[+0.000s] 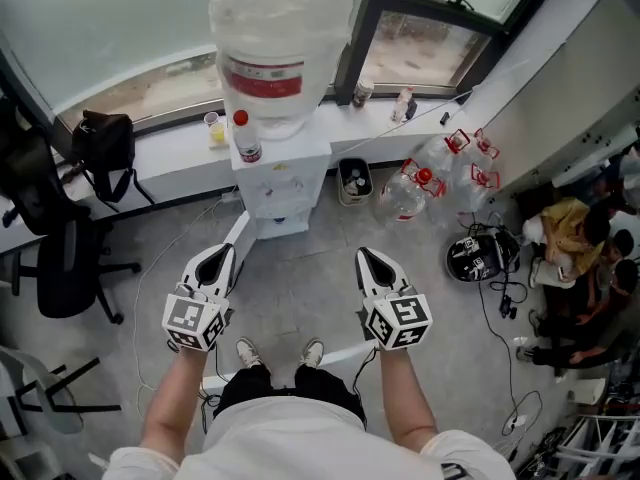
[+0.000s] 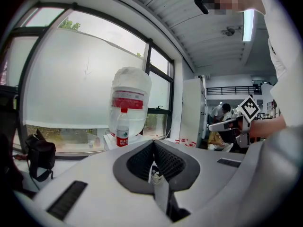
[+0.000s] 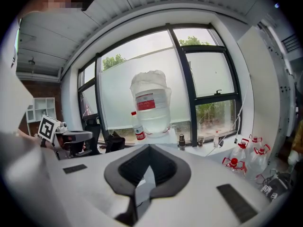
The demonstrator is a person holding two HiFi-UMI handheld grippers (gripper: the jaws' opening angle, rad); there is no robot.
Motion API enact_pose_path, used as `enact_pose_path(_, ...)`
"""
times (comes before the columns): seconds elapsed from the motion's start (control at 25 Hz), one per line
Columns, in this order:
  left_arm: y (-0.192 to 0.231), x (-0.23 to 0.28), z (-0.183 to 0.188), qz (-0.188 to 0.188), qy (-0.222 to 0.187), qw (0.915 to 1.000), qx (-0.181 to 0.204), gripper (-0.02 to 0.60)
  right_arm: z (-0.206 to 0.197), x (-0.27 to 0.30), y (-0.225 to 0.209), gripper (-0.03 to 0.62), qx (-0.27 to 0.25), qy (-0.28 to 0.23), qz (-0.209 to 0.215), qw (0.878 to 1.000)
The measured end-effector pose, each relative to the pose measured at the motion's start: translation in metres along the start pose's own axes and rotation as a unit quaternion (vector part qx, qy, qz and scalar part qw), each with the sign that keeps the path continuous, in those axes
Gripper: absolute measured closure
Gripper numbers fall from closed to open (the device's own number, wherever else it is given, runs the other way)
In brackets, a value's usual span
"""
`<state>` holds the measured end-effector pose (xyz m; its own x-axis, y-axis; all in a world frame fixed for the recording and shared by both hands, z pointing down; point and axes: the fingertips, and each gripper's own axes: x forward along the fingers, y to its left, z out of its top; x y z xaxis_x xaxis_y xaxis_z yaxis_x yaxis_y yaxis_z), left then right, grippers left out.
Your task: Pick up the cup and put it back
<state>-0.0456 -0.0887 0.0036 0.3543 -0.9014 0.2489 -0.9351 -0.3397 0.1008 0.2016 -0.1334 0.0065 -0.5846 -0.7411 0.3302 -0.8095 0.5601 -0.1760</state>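
While the cup (image 1: pixel 214 128), a small clear one with yellowish contents, stands upright on the white window sill (image 1: pixel 160 158), neither gripper is near it. Just to its right a small bottle (image 1: pixel 245 140) with a red cap stands on top of the white water dispenser (image 1: pixel 285 183), in front of the big upturned jug (image 1: pixel 280 38). The left gripper (image 1: pixel 222 252) and the right gripper (image 1: pixel 364 256) hang side by side over the grey floor (image 1: pixel 300 298) before the dispenser, pointing toward the window. Each has its jaws pressed together with nothing between them. Right of the dispenser sits a small bin (image 1: pixel 354 181), then several empty jugs (image 1: pixel 430 178) on the floor.
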Motion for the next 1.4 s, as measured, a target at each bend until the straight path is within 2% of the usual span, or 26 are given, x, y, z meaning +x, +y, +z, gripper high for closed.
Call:
enact_pose_path(0.2,0.002,-0.009,0.046,0.006,-0.035,0.9993,0.012,0.558,0.040,-0.001,0.000,0.574,-0.007,-0.028,0.008,1.000)
enact_pose_path(0.44,0.008,-0.026,0.094,0.011,-0.073,0.9969,0.028,0.558,0.080,0.001,0.009,0.574,-0.031,-0.055,0.037,0.997)
enact_pose_path(0.8,0.007,-0.070,0.150,0.022,-0.150,0.9880,0.027,0.558,0.130,-0.037,0.005,0.574,-0.043,-0.112,0.039,0.992)
enact_pose_path(1.16,0.017,-0.118,0.164,0.063,-0.192,0.9791,0.028,0.558,0.130,-0.083,-0.005,0.574,-0.054,-0.119,-0.007,0.991)
enact_pose_path(1.32,0.017,-0.127,0.150,0.081,-0.178,0.9793,0.051,0.558,0.119,-0.106,-0.010,0.574,-0.060,-0.112,-0.034,0.991)
enact_pose_path(1.4,0.018,-0.125,0.140,0.081,-0.169,0.9812,0.046,0.558,0.115,-0.109,-0.012,0.574,-0.053,-0.112,-0.044,0.991)
